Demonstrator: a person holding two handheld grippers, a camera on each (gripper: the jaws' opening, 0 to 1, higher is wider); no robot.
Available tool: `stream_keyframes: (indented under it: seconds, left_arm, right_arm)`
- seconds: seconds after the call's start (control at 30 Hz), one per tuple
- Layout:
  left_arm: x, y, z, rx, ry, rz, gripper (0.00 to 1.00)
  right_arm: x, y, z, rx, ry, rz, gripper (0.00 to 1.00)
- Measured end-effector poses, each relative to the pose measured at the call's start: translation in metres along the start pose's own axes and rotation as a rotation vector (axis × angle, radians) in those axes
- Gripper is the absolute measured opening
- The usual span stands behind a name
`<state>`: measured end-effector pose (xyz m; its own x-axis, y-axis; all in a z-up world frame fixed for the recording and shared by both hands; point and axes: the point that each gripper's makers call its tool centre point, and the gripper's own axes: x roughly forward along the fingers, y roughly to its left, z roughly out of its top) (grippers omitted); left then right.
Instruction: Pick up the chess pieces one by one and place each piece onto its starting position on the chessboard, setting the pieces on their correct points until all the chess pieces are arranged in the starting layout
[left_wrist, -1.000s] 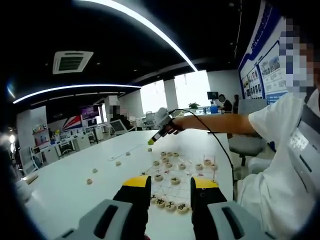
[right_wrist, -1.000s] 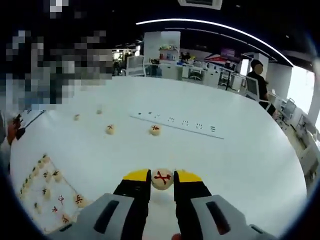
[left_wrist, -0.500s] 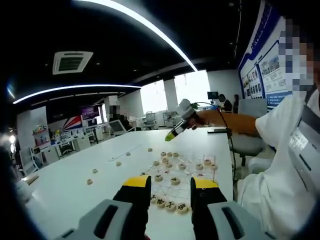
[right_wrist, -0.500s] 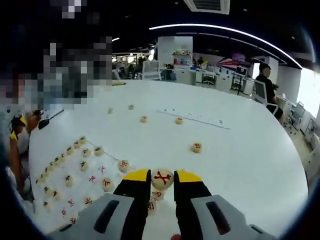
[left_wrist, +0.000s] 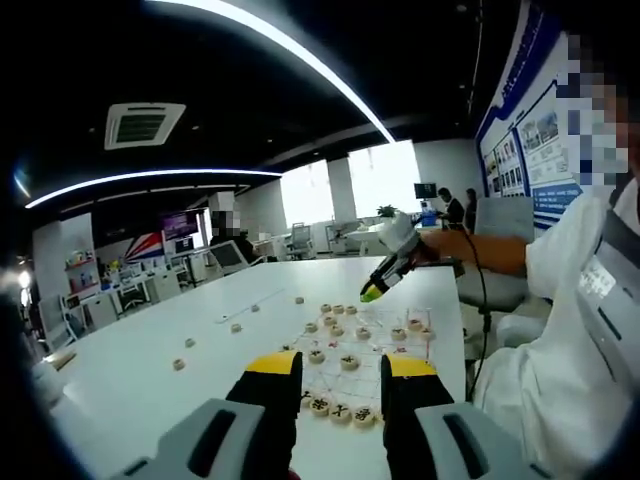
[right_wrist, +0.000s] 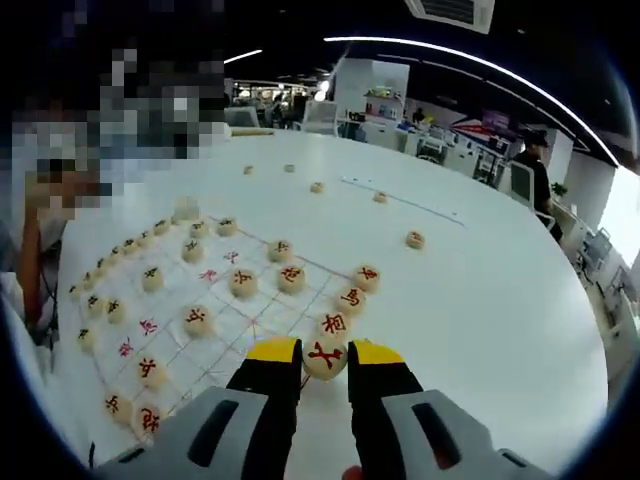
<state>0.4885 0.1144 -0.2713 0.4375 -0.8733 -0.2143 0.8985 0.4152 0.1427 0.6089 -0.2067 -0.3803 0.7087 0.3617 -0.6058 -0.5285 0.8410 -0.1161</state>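
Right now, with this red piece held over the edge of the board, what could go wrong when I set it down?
The right tool grips the red piece directly beside another red piece on the board's edge row; coming down there could knock that neighbour off its point. The grip looks to catch only the piece's sides, so it might tip or roll as the tool opens. Loose pieces such as the one on the white table lie far out, so later long reaches may sweep across the placed rows.
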Motion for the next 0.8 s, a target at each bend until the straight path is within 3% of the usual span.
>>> stream_keyframes:
  seconds: [0.43, 0.7, 0.77, 0.8]
  left_arm:
    - [0.002, -0.001, -0.001, 0.002, 0.002, -0.004, 0.33]
    - [0.000, 0.000, 0.000, 0.001, -0.001, -0.001, 0.33]
    - [0.000, 0.001, 0.000, 0.001, 0.000, -0.001, 0.33]
    - [0.000, 0.000, -0.001, 0.002, 0.001, -0.002, 0.33]
  right_arm:
    - [0.011, 0.011, -0.005, -0.023, -0.002, 0.013, 0.20]
    - [0.018, 0.005, -0.013, -0.039, 0.022, -0.005, 0.20]
    - [0.018, 0.006, -0.013, -0.035, 0.014, 0.003, 0.23]
    - [0.017, 0.007, -0.012, -0.028, 0.007, 0.008, 0.30]
